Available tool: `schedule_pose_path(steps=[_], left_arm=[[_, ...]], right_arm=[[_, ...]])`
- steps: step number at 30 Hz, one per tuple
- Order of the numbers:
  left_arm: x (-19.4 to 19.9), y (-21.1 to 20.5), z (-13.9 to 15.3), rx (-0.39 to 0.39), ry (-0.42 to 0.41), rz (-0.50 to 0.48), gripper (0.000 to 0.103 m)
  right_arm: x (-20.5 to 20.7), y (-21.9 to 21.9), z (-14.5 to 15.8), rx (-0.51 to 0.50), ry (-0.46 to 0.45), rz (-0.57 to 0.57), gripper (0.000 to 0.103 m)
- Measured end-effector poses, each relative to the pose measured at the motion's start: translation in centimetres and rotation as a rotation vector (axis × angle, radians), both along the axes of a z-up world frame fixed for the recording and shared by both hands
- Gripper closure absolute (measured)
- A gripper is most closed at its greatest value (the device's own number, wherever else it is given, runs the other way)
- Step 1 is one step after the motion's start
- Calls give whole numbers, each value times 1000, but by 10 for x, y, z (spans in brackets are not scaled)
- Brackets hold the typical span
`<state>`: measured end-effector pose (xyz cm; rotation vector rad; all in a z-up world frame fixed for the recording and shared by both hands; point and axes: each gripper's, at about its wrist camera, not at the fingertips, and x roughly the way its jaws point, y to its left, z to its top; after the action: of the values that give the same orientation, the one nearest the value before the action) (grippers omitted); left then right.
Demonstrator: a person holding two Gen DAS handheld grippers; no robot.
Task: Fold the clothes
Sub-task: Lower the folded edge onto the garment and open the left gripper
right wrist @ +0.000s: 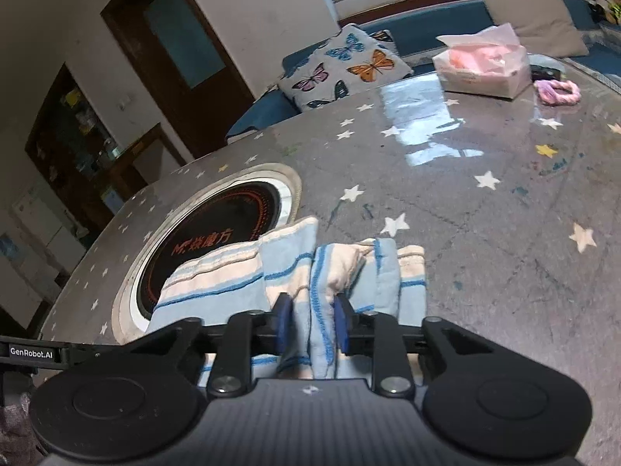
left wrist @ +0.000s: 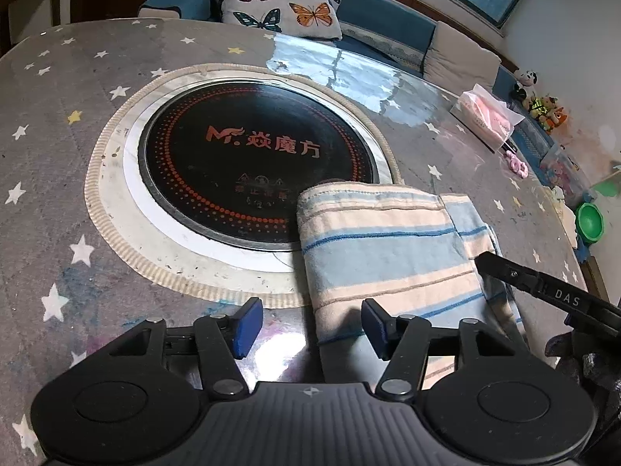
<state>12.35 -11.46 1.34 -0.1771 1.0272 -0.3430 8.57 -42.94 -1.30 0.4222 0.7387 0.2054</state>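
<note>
Although the striped cloth (left wrist: 388, 256) already lies folded into a thick oblong on the desk (left wrist: 58, 194), its far end overlapping the round black hob (left wrist: 256, 163) set into the top, one end is bunched and untidy; the right gripper (right wrist: 310, 322) has its jaws closed on that bunched end, several gathered layers pinched between the blue pads (right wrist: 281, 320); the left gripper (left wrist: 308, 326) stands with its jaws open, its right-hand pad over the near corner of the cloth, nothing pressed between them. By its look the cloth is soft towelling, light, limp and not slippery; it should drape and sag wherever unsupported, and the stacked layers may slide apart if only the top one is taken; nothing about it is fragile. A good hold would be at a corner or along a stitched hem, biting through all the layers at once, with both grippers on the same edge so the fold carries over evenly; a tissue pack (right wrist: 485, 66) and a pink hair tie (right wrist: 557, 91) lie well apart, out of the way.
</note>
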Motion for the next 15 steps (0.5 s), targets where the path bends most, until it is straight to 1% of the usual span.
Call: schedule_pose_path(steps=[4, 6, 7, 8, 11, 15], left_arm=[[2, -1, -4, 4, 13, 6, 42], [1, -1, -4, 6, 10, 4, 41], [0, -1, -4, 7, 10, 4, 41], [1, -1, -4, 9, 10, 4, 41], [0, -1, -3, 11, 6, 4, 41], [0, -3, 0, 12, -3, -4, 41]], right_arm=[[2, -1, -4, 5, 6, -3, 79], [2, 2, -3, -8, 1, -3, 84], [1, 4, -1, -23, -8, 0, 92], [-1, 7, 2, -33, -20, 5, 93], [-7, 13, 12, -63, -63, 13, 95], [-16, 8, 27, -57, -108, 1, 95]])
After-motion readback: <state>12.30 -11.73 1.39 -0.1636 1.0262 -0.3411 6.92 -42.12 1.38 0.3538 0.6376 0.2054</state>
